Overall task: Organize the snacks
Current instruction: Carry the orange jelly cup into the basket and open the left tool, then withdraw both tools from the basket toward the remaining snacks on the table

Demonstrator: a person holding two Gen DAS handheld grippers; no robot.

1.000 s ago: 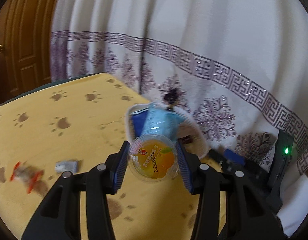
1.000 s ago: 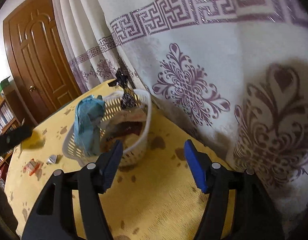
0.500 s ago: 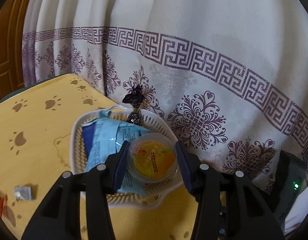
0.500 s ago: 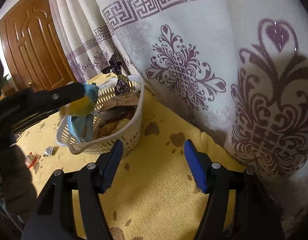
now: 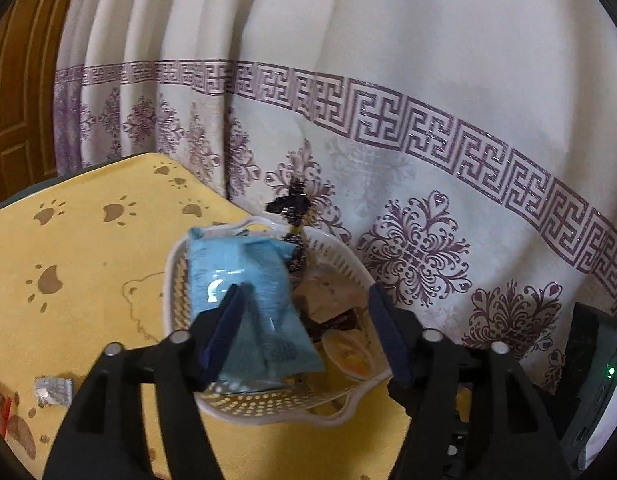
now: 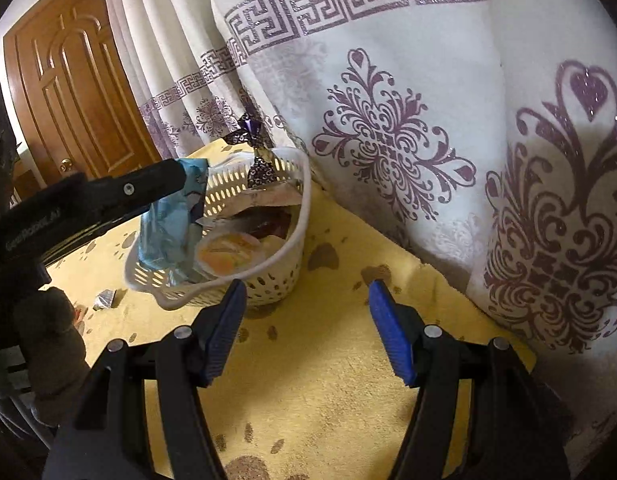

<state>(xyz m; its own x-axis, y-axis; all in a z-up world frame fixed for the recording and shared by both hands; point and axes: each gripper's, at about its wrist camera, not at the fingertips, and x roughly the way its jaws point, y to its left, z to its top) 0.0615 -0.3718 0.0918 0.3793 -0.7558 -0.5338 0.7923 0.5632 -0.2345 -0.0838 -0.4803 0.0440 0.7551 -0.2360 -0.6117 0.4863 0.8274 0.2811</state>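
Note:
A white perforated basket (image 5: pixel 268 408) stands on the yellow paw-print tablecloth by the curtain. In it lie a light blue snack bag (image 5: pixel 244 280), a dark purple wrapped candy (image 5: pixel 294 204), brown packets (image 5: pixel 328 292) and an orange jelly cup (image 5: pixel 348 354). My left gripper (image 5: pixel 304 312) is open and empty just above the basket. My right gripper (image 6: pixel 306 316) is open and empty, low over the cloth right of the basket (image 6: pixel 276 276); the jelly cup (image 6: pixel 228 254) and blue bag (image 6: pixel 168 224) show there too.
A small silver wrapper (image 5: pixel 52 390) and a red-orange wrapped snack (image 5: pixel 4 420) lie on the cloth to the left of the basket. The patterned curtain (image 5: pixel 388 120) hangs close behind. A wooden door (image 6: pixel 76 80) is at the far left. A black device with a green light (image 5: pixel 604 372) is at right.
My left gripper carried the jelly cup over the basket, opened and dropped it in; the cup now lies at the basket's near right side. The right gripper stayed open and barely moved.

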